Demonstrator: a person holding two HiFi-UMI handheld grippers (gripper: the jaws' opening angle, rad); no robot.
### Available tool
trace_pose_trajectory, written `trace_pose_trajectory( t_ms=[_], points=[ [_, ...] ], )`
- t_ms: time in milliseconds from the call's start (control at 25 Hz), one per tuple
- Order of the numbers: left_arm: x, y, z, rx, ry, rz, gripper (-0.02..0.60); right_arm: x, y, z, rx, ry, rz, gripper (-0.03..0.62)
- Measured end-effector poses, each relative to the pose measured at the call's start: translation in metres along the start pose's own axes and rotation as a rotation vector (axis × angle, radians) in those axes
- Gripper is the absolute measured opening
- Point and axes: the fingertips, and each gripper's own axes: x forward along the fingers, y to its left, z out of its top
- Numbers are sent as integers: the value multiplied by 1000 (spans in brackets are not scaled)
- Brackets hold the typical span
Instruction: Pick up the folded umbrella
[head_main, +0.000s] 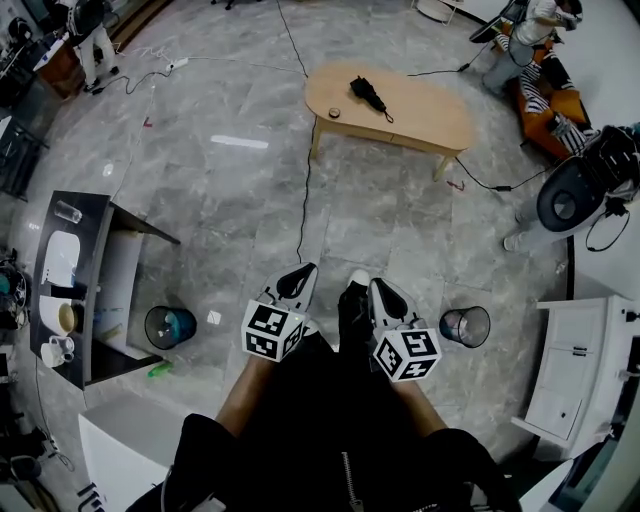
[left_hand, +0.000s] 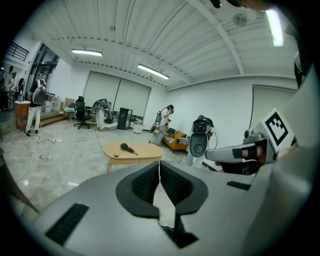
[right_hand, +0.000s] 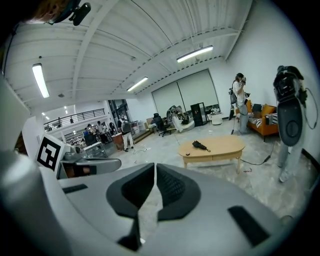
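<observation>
Step in hand: I judge this as the approach. Nothing is picked up, and I stand well back from the table (head_main: 430, 115) with both grippers held low in front of me.
Next move: I need to cross the open floor to the table, spread one gripper's jaws, and bring them down around the body of the umbrella. Either gripper could take it.
Left bin: a round bin (head_main: 168, 326) stands on the floor near me, to the left of my path.
Left gripper: the left gripper (head_main: 298, 280) has its jaws together, pads meeting at the tips, with nothing between them.
Floor cable: a dark cable (head_main: 303, 190) runs from near my feet to the table's left end. I judge it a trip risk on the way.
Round thing: a small round thing (head_main: 334, 113) sits on the table's left end, near the umbrella. I cannot tell what it is.
Folded umbrella: the folded umbrella (head_main: 367, 93) is black and lies flat on the left half of the table top, its strap trailing to the right.
Right gripper: the right gripper (head_main: 385, 295) has its jaws together and is empty.
Right bin: a second bin (head_main: 465, 325) stands near me on the right.
Umbrella to grippers: it lies far ahead, well apart from both, roughly between the lines the two grippers point along.
</observation>
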Motion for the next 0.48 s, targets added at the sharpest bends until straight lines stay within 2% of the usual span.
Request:
trace_pose_trajectory(
  t_ms=[480],
  points=[
    [61,18,22,-3,36,-4,18,48,-45,30,32,2,5,14]
  ],
)
